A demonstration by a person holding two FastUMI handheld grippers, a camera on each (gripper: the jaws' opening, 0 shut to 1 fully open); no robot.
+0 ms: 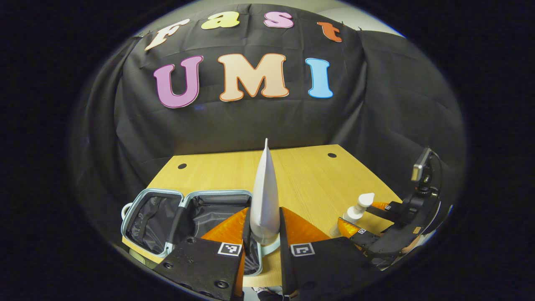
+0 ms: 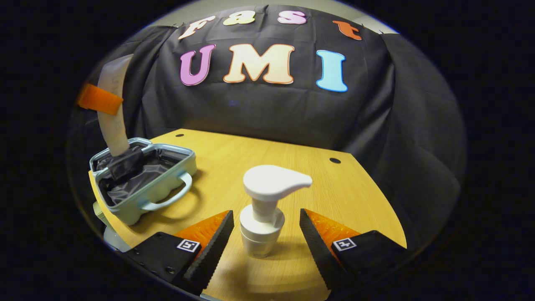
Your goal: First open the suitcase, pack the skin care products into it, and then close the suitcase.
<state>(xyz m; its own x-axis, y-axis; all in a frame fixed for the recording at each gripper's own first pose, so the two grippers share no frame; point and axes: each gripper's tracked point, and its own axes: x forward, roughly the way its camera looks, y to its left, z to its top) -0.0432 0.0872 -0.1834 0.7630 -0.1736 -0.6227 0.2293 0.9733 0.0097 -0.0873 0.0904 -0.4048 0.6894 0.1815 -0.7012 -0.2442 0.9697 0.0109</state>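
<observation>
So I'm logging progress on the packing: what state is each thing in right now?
suitcase: open on the table, lining bare.
tube: gripped upright above the suitcase.
pump bottle: standing on the table, not packed.
left gripper: shut on the tube.
right gripper: open around the pump bottle, not touching.

The table (image 2: 292, 167) is pale yellow wood with a fine straight grain and small black round holes near its far edge. The suitcase (image 2: 167, 179) has a light blue-grey shell and handle and a black, creased lining inside. The tube (image 1: 265, 196) is plain white with a faint grey sheen, the pump bottle (image 2: 263, 209) is white all over, and the cloth wall (image 2: 271, 113) behind them is black.
</observation>
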